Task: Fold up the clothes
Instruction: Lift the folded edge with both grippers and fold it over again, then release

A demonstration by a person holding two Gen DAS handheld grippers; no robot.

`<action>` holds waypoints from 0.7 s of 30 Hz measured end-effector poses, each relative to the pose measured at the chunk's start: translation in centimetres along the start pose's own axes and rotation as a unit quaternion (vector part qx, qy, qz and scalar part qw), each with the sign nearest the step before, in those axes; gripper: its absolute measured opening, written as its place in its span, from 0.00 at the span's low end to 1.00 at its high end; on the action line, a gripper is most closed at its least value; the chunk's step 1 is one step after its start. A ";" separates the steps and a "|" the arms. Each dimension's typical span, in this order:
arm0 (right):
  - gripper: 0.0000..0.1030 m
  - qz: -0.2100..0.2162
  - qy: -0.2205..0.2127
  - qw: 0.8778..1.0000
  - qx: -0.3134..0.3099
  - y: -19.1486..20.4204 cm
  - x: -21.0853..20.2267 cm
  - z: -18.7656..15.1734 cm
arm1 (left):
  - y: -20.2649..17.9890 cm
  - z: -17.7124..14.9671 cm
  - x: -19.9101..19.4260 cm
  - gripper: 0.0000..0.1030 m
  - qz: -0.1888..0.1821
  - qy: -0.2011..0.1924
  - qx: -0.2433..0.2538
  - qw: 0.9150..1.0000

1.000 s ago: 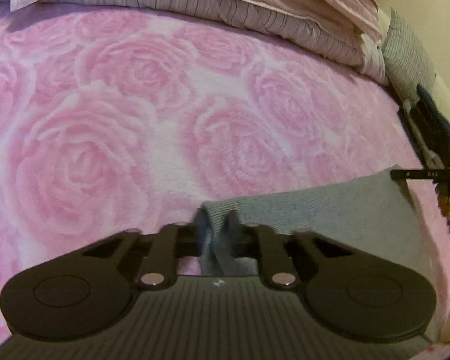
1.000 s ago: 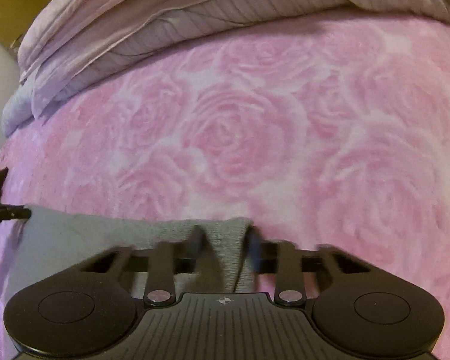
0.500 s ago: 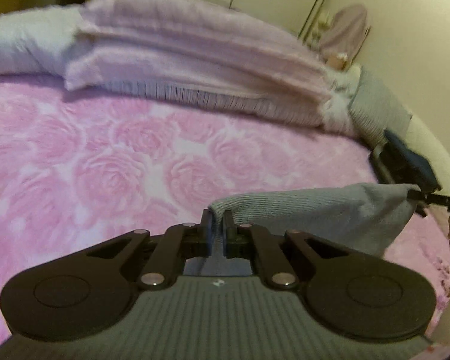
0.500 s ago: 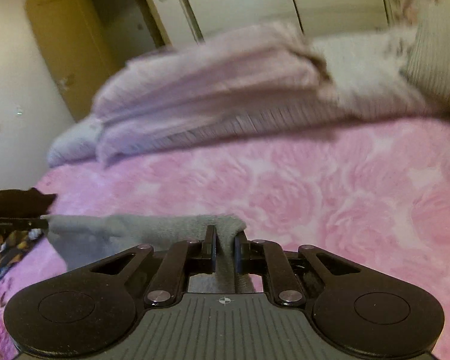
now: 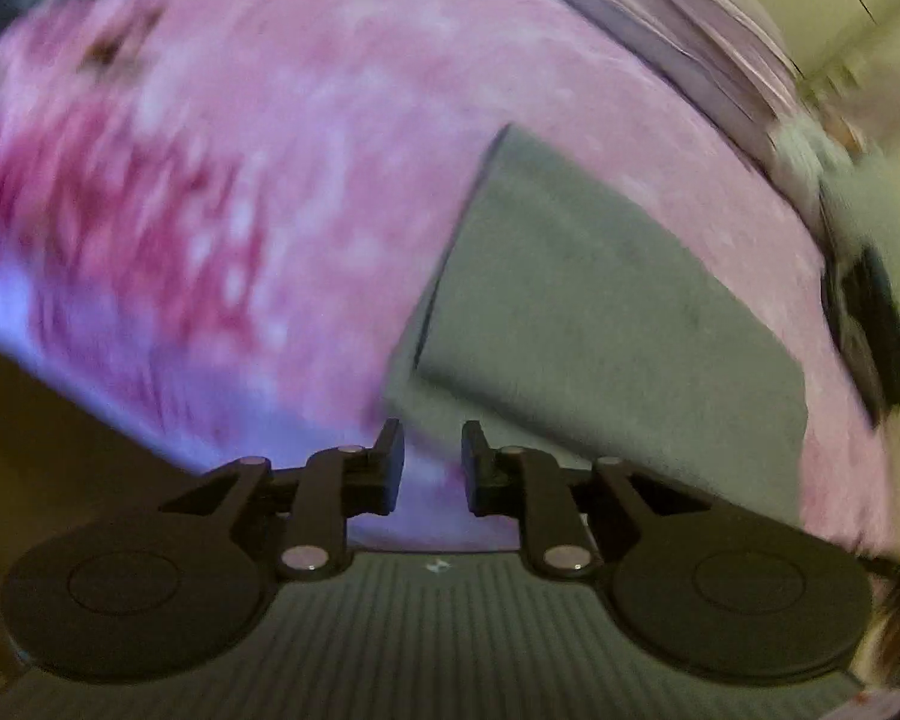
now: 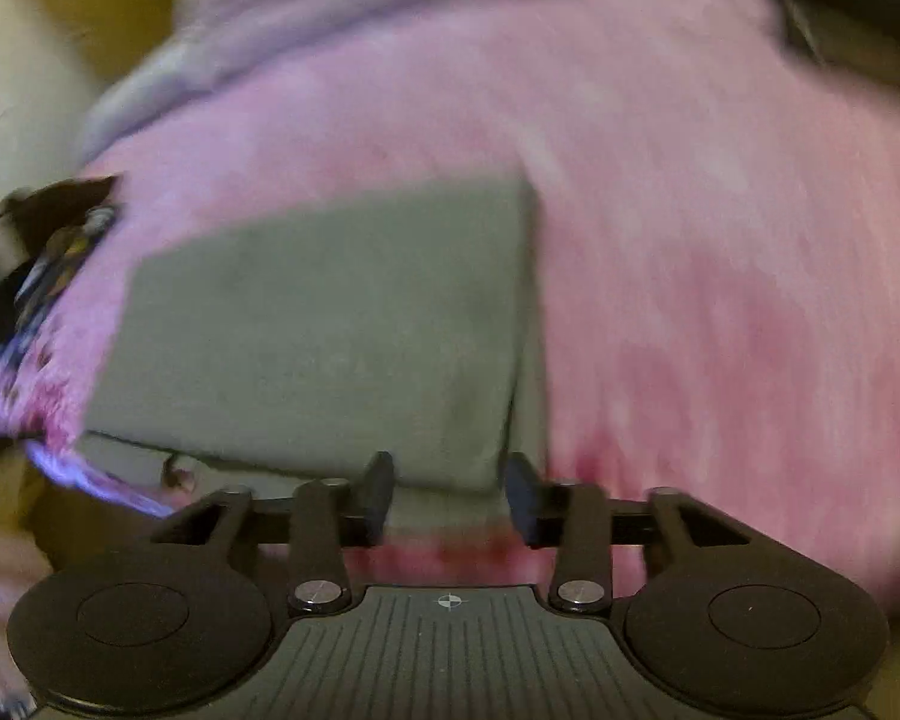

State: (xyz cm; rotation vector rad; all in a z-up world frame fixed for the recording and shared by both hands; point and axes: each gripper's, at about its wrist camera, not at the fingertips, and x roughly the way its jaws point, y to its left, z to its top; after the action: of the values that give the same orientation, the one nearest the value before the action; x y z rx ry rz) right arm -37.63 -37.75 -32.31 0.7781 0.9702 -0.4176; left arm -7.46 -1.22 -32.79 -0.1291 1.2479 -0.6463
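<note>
A grey knitted garment (image 5: pixel 600 312) lies folded flat on the pink rose-patterned bedspread (image 5: pixel 270 180), one layer doubled over another. In the left wrist view my left gripper (image 5: pixel 432 462) hovers just off its near left corner, jaws opening, with only bedspread showing between them. The right wrist view shows the same grey garment (image 6: pixel 330 330) from the other side. My right gripper (image 6: pixel 449 495) is above its near right corner, jaws opening, and the cloth lies below the gap, not pinched. Both views are motion-blurred.
Folded pale pink bedding (image 5: pixel 690 18) is stacked at the head of the bed. The other gripper shows as a dark blurred shape (image 5: pixel 870 330) at the right edge of the left view and as a dark shape (image 6: pixel 42 252) at the left edge of the right view. The bed's near edge runs just below the garment.
Both grippers let go of the grey garment, which now lies folded on the bed. Each gripper swung back toward the near edge and its jaws parted.
</note>
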 end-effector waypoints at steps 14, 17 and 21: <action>0.38 0.119 -0.067 0.925 0.353 -3.4 6.3 -0.9 | 0.6 0.9 5.6 0.29 -0.073 -0.040 -0.171 0.982; 0.31 0.116 -0.075 0.923 0.358 -4.2 6.8 -0.6 | 0.5 1.1 6.0 0.10 -0.067 -0.044 -0.157 0.984; 0.06 0.106 -0.080 0.931 0.339 -4.4 5.2 -0.7 | 0.1 1.2 5.2 0.02 -0.060 -0.042 -0.123 0.990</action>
State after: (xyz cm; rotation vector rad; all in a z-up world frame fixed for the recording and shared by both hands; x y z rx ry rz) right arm -38.13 -40.00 -38.78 1.4356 0.5689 -0.6277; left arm -5.46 -4.09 -36.77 -0.4357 1.2405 -0.5822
